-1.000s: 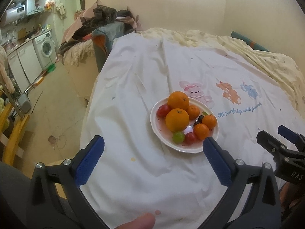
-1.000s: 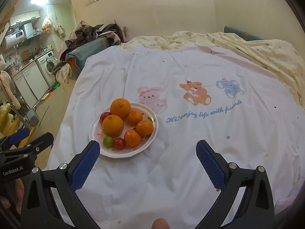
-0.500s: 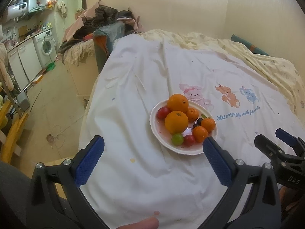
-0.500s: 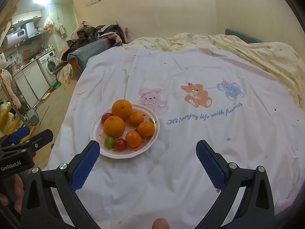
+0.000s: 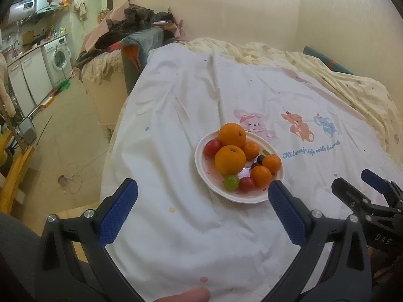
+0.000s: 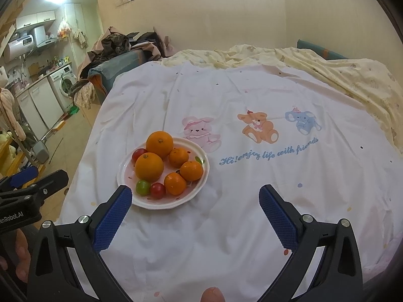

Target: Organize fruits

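A white plate (image 5: pixel 201 166) (image 6: pixel 201 186) sits on the white sheet. It holds two big oranges (image 5: pixel 229 159) (image 6: pixel 149 166), three small mandarins (image 5: pixel 261 175) (image 6: pixel 175 183), red cherry tomatoes (image 5: pixel 246 183) (image 6: pixel 157 190), a green tomato (image 5: pixel 231 182) (image 6: pixel 142 187) and dark grapes (image 5: pixel 259 159). My left gripper (image 5: pixel 202 188) is open and empty, just short of the plate's near rim. My right gripper (image 6: pixel 195 193) is open and empty, with the plate by its left finger. Each gripper shows at the edge of the other's view.
The white sheet with cartoon animals (image 6: pixel 257 127) covers a bed, with a yellow blanket (image 6: pixel 327 73) behind. A pile of clothes (image 5: pixel 131 25) lies at the far left. The bed's left edge drops to the floor (image 5: pixel 63 138) and a kitchen area.
Both grippers have drawn slightly back and up from the plate, so it sits a little farther away in each view. The jaws stay open. No fruit has moved.
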`<state>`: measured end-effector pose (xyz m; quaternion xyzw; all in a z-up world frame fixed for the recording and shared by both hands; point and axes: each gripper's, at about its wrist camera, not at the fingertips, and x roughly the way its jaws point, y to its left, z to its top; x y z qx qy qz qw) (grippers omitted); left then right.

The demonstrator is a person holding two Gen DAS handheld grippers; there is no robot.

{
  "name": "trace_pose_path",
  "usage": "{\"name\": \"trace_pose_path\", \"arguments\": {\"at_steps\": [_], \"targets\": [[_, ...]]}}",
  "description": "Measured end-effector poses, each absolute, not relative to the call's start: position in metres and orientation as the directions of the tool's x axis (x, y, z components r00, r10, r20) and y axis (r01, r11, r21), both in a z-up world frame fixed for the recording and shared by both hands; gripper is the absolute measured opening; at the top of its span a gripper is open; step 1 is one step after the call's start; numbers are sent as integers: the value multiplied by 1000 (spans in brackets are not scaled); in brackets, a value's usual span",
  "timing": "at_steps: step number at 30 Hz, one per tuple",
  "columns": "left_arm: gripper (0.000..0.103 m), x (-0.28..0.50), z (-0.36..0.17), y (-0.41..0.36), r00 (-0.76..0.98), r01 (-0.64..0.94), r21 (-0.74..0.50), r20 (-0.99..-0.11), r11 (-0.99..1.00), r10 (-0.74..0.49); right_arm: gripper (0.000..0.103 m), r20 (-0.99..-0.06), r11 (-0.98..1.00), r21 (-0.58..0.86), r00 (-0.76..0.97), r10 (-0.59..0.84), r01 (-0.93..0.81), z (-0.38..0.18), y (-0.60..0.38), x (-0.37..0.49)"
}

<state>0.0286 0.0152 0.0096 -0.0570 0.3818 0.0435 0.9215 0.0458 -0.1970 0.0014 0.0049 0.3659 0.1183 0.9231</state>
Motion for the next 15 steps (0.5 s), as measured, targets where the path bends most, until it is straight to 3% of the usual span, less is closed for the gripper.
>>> {"name": "trace_pose_path", "arguments": {"at_steps": [15], "targets": [[102,30,8,15,696,-124,-77,-717,989,31,103,-678,973,108,701,221,-202,0,-199,49]]}}
